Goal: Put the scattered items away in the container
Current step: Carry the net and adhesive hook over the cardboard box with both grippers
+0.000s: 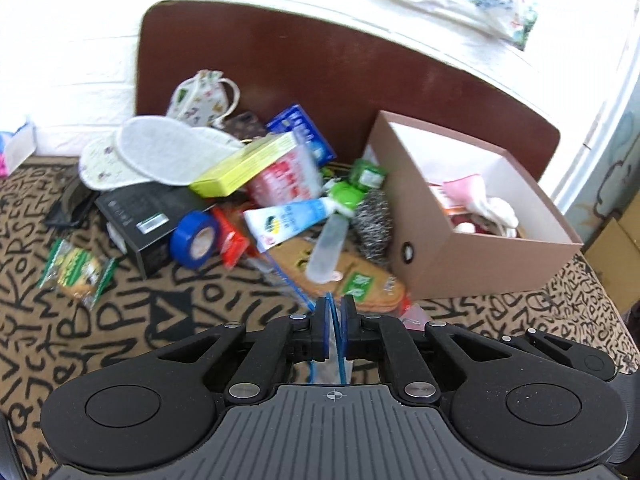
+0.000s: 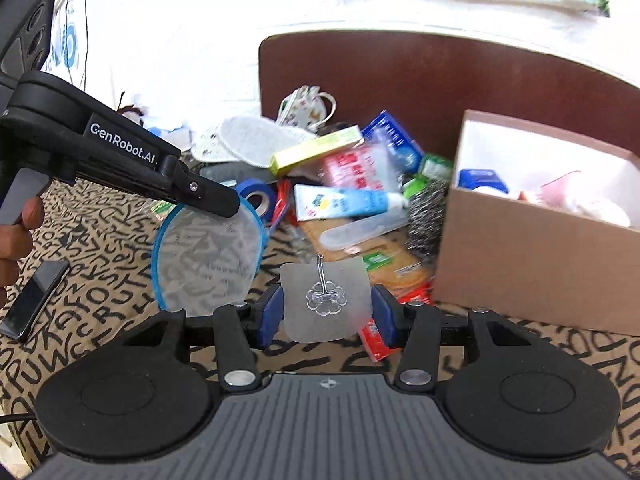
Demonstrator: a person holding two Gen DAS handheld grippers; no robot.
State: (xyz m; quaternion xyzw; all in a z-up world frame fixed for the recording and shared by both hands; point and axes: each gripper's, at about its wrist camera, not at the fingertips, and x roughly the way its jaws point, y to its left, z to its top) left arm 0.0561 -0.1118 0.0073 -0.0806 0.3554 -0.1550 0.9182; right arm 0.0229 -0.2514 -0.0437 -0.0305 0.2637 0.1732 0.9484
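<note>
The left gripper (image 1: pixel 334 320) was clamped on the blue rim of a round mesh strainer (image 2: pixel 208 264), whose disc hung edge-on between the jaws in the left wrist view. In the right wrist view the disc faced the camera, hanging below the left gripper's fingertips (image 2: pixel 224 204), its longer span running from about 1 o'clock down to 7 o'clock.

The right gripper (image 2: pixel 325 312) held a clear adhesive hook plate (image 2: pixel 324 300) by its side edges, the plate lying broadside between the blue pads (image 2: pixel 267 314) and its metal hook (image 2: pixel 320 270) pointing toward 12 o'clock.

The brown box (image 2: pixel 532 256) stood at 3 o'clock of the right gripper on the letter-patterned blanket (image 2: pixel 100 280), open side up, with pink and white things inside. The heap lay just at 9 o'clock of the box: a blue-and-white tube (image 2: pixel 348 202) with its cap toward 3 o'clock, a blue tape roll (image 2: pixel 260 196), a yellow-green carton (image 2: pixel 316 150) and white insoles (image 2: pixel 248 140). A phone (image 2: pixel 34 300) lay at 9 o'clock, well apart from the heap.
</note>
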